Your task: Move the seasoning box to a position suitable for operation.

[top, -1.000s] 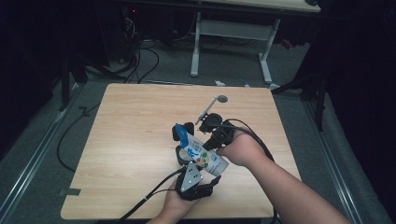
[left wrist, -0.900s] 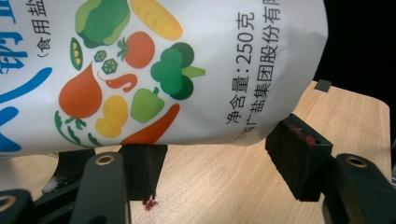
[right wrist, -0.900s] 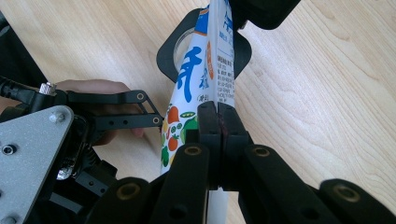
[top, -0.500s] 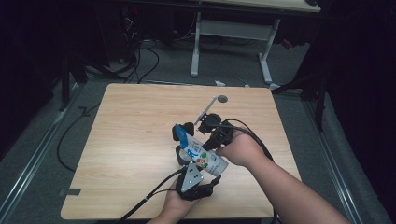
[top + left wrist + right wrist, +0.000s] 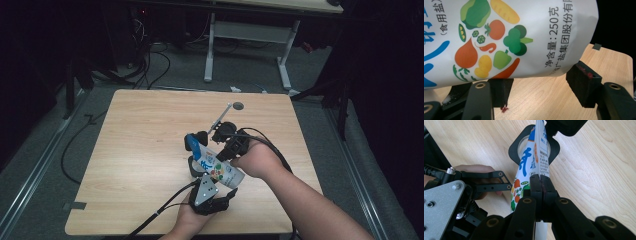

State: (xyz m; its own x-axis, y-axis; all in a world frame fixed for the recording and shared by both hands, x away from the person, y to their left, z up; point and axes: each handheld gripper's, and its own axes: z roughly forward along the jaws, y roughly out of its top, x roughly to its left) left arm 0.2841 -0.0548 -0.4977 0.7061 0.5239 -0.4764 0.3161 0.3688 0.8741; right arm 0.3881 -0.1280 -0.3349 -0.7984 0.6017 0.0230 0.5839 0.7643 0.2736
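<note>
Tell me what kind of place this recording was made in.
Probably a lab or workshop set up for recording, not a kitchen: a bare wooden table stands on grey carpet, loose cables trail across the floor, and an adjustable desk frame stands behind in the dark.

1. Worktop [image 5: 150, 150]: light wood-grain board with rounded corners, standing on grey carpeted floor [image 5: 75, 100].
2. Black round-holed stand [image 5: 192, 167]: rests directly on the worktop, near its middle, toward the person's edge.
3. Thin grey rod with a round dark end [image 5: 238, 105]: lies beyond the stand, near the worktop's far edge.
4. Black cables [image 5: 150, 65]: lie on the floor beyond the worktop's far edge.
</note>
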